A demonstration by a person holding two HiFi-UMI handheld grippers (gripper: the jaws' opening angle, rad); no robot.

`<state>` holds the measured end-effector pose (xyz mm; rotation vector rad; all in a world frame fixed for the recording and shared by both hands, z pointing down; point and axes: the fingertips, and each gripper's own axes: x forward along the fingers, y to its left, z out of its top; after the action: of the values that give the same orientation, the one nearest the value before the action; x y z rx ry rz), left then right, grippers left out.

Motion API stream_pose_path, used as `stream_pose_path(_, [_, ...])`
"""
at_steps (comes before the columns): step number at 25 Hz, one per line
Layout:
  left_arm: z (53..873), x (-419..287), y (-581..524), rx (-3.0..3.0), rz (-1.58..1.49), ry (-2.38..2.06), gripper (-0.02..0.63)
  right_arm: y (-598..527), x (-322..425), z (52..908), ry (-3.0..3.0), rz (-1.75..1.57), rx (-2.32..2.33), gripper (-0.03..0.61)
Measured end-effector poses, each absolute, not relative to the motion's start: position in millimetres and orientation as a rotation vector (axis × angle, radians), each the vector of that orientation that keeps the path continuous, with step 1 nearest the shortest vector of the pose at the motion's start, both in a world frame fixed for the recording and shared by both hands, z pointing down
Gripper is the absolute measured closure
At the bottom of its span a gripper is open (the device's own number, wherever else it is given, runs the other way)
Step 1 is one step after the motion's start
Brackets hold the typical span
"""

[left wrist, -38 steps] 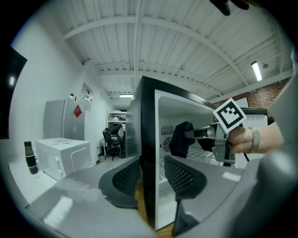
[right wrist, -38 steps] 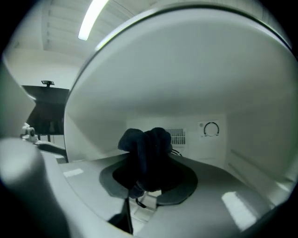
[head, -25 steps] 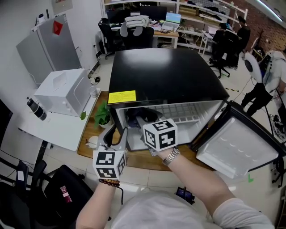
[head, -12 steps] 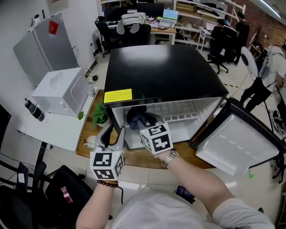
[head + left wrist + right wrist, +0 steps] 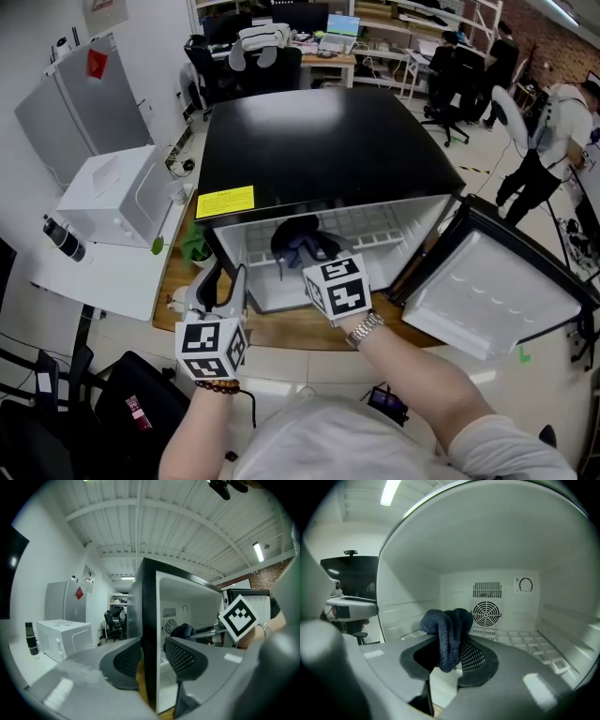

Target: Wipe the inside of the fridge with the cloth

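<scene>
The dark blue cloth, clamped between the right gripper's fingers, sits inside the fridge, now a little farther from its left wall than a second ago. The left gripper remains where it was, its fingers closed on that wall's front edge. The open door swings out at right; a white box and a bottle stand on the desk at left. The right gripper's marker cube hides its fingers from the head view. Only the right gripper view shows the fan grille on the back wall.
</scene>
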<state>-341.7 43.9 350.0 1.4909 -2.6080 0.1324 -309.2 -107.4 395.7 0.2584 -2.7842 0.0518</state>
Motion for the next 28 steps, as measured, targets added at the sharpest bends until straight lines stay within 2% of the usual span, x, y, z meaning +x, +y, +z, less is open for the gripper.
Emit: stream_pose_path(28, [351, -340, 47, 1.501, 0.129, -2.614, 0.454, -217, -225, 395, -2.712, 0.026, 0.658, 0.48])
